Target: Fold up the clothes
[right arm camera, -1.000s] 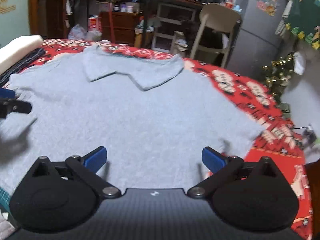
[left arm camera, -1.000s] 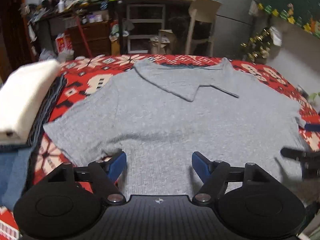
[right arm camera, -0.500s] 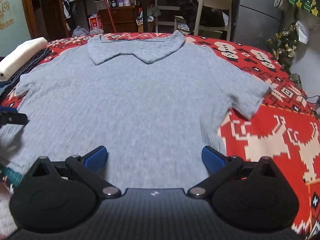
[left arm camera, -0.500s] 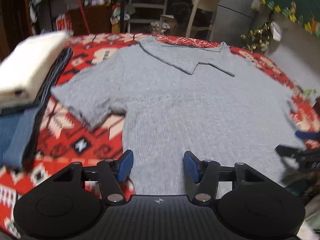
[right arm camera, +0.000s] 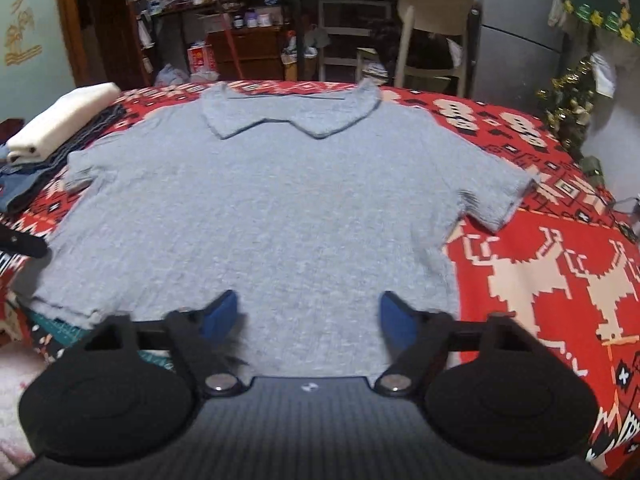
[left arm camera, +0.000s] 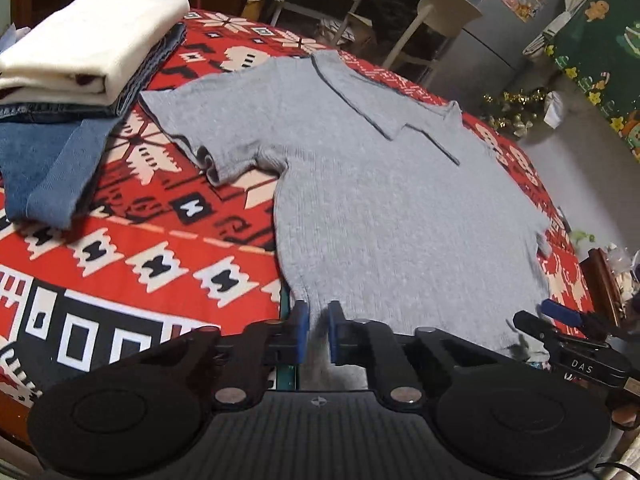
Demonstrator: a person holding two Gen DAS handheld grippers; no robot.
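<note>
Gripping status, left gripper [left arm camera: 318, 332]: blue pads nearly together with grey knit bunched in the narrow gap; read as clenched on the hem corner of the grey polo shirt [left arm camera: 384, 200].
Right gripper [right arm camera: 310, 316]: jaws spread wide, nothing between the pads; it hovers over the hem, released.
Shirt position: spread flat, back side up by the look of the collar [right arm camera: 288, 116], lying on the red patterned blanket [right arm camera: 560, 280]; hem at the near edge, collar at the far side.
Step in hand (judgement): taking both hem corners ahead of a fold; left corner taken, right not yet.
Doing it well: slide the right gripper outward toward the hem corner on its own side, pinch both fabric layers, then lift the two corners level so the knit does not skew.
Risk: ribbed knit stretches; a shallow bite may slip out.
Left view only: folded cream garment [left arm camera: 92, 36] stacked on folded denim [left arm camera: 44, 160], just beside the left sleeve [left arm camera: 208, 144]; right gripper's black finger is visible at the far hem edge.
Right view only: right sleeve [right arm camera: 496, 196] lies flat and fully open; whole collar line is seen square-on; chair [right arm camera: 436, 28] and cluttered desk behind.
Not resolved: whether the left pads hold one layer or both.
</note>
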